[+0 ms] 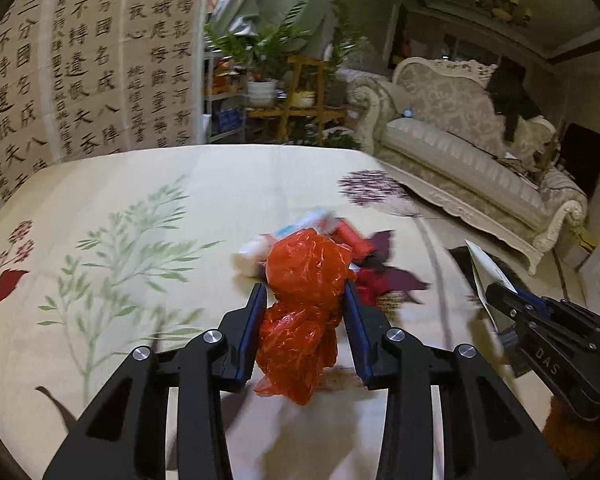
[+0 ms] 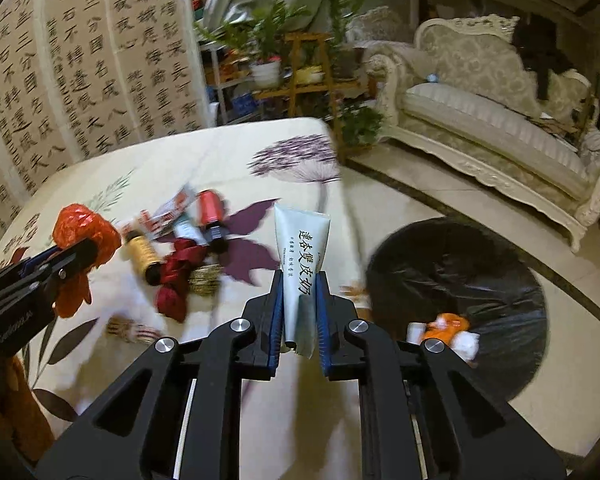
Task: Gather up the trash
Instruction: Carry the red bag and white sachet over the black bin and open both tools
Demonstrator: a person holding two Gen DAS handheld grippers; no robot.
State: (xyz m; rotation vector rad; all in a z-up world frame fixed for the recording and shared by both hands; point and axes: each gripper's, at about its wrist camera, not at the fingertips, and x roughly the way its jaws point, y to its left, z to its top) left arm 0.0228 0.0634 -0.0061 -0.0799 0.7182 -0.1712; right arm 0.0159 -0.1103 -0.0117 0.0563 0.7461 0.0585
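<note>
My left gripper [image 1: 305, 292] is shut on a crumpled orange plastic bag [image 1: 306, 280], held above the floral tablecloth [image 1: 140, 208]; the same bag [image 2: 82, 226] shows at the left of the right wrist view. My right gripper [image 2: 299, 280] is shut on a white squeeze tube [image 2: 302, 248] with black characters, standing upright between the pads. Behind the bag lies a pile of trash [image 1: 360, 248]: a red-capped bottle [image 2: 210, 212], a brown bottle [image 2: 142, 254], red crumpled wrappers [image 2: 178, 280] and paper scraps. A bin lined with a black bag [image 2: 480, 264] stands on the floor, right of the table.
The bin holds orange and white scraps [image 2: 448, 330]. A cream sofa [image 1: 472, 148] stands at the far right. Potted plants on a wooden stand [image 1: 300, 92] and a calligraphy screen [image 1: 80, 72] lie beyond the table's far edge. The other gripper [image 1: 496, 292] shows at right.
</note>
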